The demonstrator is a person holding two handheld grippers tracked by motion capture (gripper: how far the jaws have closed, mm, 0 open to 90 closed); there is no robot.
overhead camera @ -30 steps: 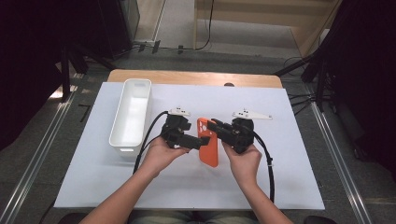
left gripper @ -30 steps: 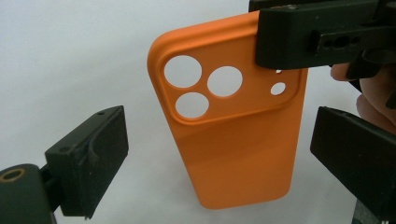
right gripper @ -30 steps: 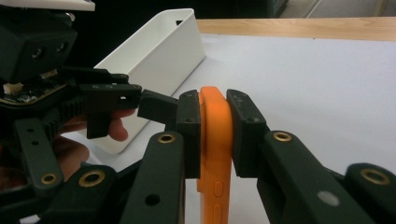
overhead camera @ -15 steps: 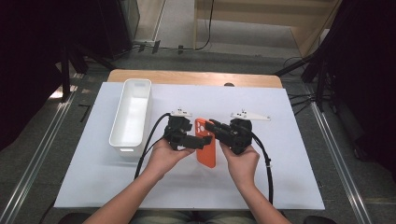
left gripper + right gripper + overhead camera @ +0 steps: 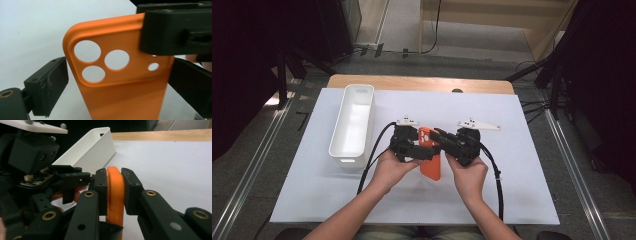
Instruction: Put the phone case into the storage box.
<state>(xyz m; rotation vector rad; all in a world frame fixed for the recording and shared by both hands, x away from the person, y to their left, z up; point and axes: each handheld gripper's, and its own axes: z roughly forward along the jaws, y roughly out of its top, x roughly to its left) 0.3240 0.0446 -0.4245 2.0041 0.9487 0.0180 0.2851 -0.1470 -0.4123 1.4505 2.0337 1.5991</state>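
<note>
The orange phone case (image 5: 430, 160) sits just right of the white bin (image 5: 352, 125), its upper part masked by both tools. The right gripper (image 5: 115, 192) pinches its edge. The left gripper (image 5: 110, 82) straddles the case; whether its pads press cannot be told.

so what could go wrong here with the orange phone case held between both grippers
The right gripper clamps only the thin edge of the orange phone case; a twist might make it slip out.

In the left gripper view the left gripper's jaws stand either side of the case with a gap at one pad, so it may give little support.

If it drops, it could land on the table, not in the white bin.
</note>
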